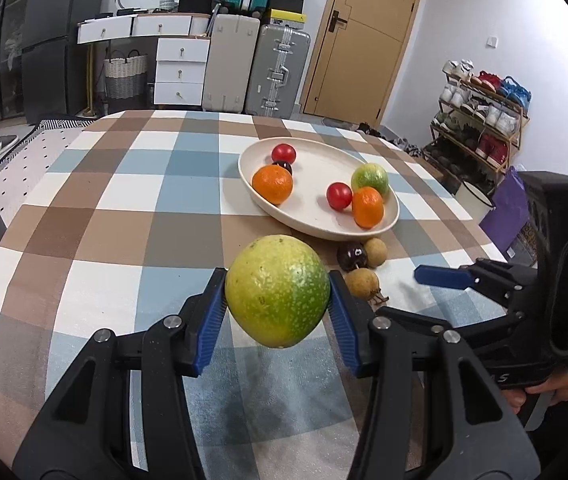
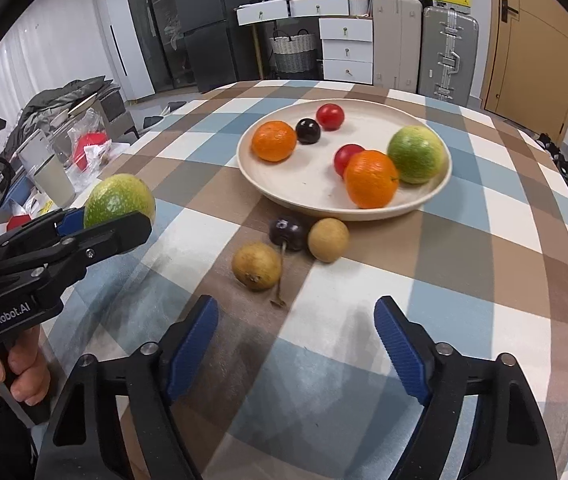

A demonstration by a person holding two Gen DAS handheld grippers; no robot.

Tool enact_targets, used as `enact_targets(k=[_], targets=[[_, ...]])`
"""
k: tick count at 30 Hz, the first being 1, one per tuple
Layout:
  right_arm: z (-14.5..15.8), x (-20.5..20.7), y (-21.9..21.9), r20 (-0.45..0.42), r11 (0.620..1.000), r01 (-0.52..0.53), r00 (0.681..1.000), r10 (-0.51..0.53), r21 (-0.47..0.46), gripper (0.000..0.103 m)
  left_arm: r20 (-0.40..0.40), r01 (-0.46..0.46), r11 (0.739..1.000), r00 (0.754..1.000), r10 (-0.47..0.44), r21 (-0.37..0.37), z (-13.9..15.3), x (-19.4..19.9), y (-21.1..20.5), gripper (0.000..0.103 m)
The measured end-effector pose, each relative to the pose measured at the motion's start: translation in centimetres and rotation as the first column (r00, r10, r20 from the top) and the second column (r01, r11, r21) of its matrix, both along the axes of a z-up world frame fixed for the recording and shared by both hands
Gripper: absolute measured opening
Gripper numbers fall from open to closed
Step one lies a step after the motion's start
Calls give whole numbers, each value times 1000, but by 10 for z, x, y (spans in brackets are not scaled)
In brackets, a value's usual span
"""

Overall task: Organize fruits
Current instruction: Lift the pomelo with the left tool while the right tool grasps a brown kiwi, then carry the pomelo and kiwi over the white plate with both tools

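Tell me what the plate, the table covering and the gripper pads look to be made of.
Plate: cream, matte, smooth, likely ceramic or melamine; the look leaves it open.
Table covering: checked woven cloth, by its soft matte weave.
Right gripper pads: blue ribbed rubber or soft plastic, probably.

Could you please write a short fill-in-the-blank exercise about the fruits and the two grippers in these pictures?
1. The left gripper is shut on a ____ fruit.
2. The plate holds ____ oranges.
3. Between the two brown longans on the tablecloth lies a dark ____.
4. The right gripper is open and holds ____.

Missing words: green; two; cherry; nothing
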State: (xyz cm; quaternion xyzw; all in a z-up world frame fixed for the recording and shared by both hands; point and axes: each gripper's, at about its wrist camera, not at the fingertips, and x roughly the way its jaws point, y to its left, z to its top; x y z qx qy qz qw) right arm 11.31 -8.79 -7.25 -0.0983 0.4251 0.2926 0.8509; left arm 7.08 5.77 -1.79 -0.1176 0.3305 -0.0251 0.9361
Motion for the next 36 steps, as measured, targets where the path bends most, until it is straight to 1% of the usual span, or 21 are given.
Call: enact_targets(k=[2, 7, 9, 12, 16, 18, 19, 28, 36], targets=[[-2, 2, 8, 1, 1000, -7, 1000, 7, -11, 71, 3, -7, 1000, 1000, 7, -9, -1, 0, 2, 46], [-1, 4, 25, 14, 1000, -17, 1000, 17, -14, 61, 7, -22, 999, 1000, 22, -43, -3, 0, 9, 46], [-3, 5, 32, 12, 999, -24, 1000, 25, -24, 52, 6, -25, 998, 1000, 25, -54, -4, 1, 11, 46], [-6, 6, 39, 12, 1000, -20, 1000, 20, -24, 44, 9, -31, 997, 999, 32, -65, -5, 1, 13, 46], [-7, 6, 42, 18, 999, -19, 1000, 19, -35, 39, 8, -32, 997, 999, 33, -69, -6, 2, 15, 46], [-7, 5, 41, 28, 999, -14, 1000, 15, -38, 32, 10, -32, 997, 999, 33, -66, -6, 2, 16, 46], [-6, 6, 40, 30, 999, -11, 999, 12, -35, 31, 10, -33, 997, 999, 34, -68, -6, 2, 16, 46], [-1, 3, 28, 32, 1000, -22, 999, 22, 16, 29, 10, -36, 997, 999, 37, -71, -6, 0, 16, 46], [25, -1, 0, 94, 996, -14, 996, 6, 85, 29, 4, -43, 998, 999, 43, -54, -6, 0, 14, 46]])
